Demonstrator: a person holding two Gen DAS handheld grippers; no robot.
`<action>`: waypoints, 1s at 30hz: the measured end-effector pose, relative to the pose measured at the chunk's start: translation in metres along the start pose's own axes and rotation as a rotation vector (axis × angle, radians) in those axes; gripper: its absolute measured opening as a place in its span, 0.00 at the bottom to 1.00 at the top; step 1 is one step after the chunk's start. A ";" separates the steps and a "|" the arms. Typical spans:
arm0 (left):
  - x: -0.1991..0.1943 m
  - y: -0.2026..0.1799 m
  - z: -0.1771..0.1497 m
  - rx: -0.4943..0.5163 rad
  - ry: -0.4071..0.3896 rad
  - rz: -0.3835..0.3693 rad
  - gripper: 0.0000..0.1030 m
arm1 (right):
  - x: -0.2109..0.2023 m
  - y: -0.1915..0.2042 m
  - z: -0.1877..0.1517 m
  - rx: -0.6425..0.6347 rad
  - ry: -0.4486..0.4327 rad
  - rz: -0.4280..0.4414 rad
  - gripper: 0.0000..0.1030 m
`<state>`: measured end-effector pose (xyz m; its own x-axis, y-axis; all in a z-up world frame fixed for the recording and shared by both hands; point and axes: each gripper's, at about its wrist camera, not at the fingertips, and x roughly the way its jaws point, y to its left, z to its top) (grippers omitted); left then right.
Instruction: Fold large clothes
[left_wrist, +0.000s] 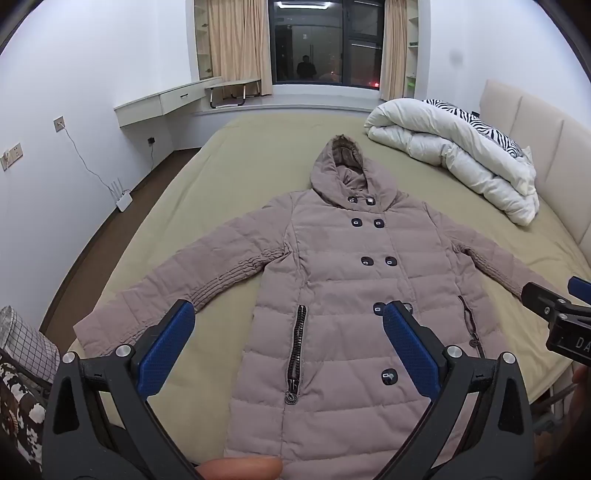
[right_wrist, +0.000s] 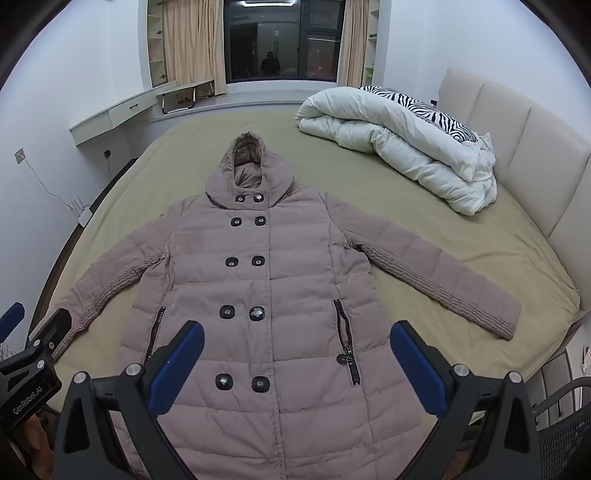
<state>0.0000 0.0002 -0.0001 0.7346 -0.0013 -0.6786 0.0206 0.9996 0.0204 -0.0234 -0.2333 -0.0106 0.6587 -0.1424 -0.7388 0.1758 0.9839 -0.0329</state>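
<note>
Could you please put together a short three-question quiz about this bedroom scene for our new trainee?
1. True or false: the coat lies front-up on the bed with both sleeves spread outward.
2. Which best describes the left claw and right claw? A) both open, holding nothing; B) both shut on a sleeve; C) one open, one shut.
3. What lies bundled near the headboard?

Key: 1 true; 2 A; 3 a white duvet with a zebra-print pillow behind it.
</note>
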 end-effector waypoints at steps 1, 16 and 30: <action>0.000 0.000 0.000 0.005 0.005 0.005 1.00 | 0.000 0.000 0.000 -0.001 0.003 -0.001 1.00; 0.000 0.001 0.000 -0.003 0.011 0.000 1.00 | 0.001 -0.002 -0.002 -0.001 0.003 -0.002 1.00; 0.011 -0.003 -0.015 -0.006 0.017 0.000 1.00 | 0.005 -0.002 -0.005 -0.001 0.009 -0.003 1.00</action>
<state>-0.0021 -0.0020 -0.0185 0.7230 -0.0007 -0.6909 0.0167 0.9997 0.0165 -0.0241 -0.2354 -0.0177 0.6517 -0.1448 -0.7446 0.1771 0.9835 -0.0363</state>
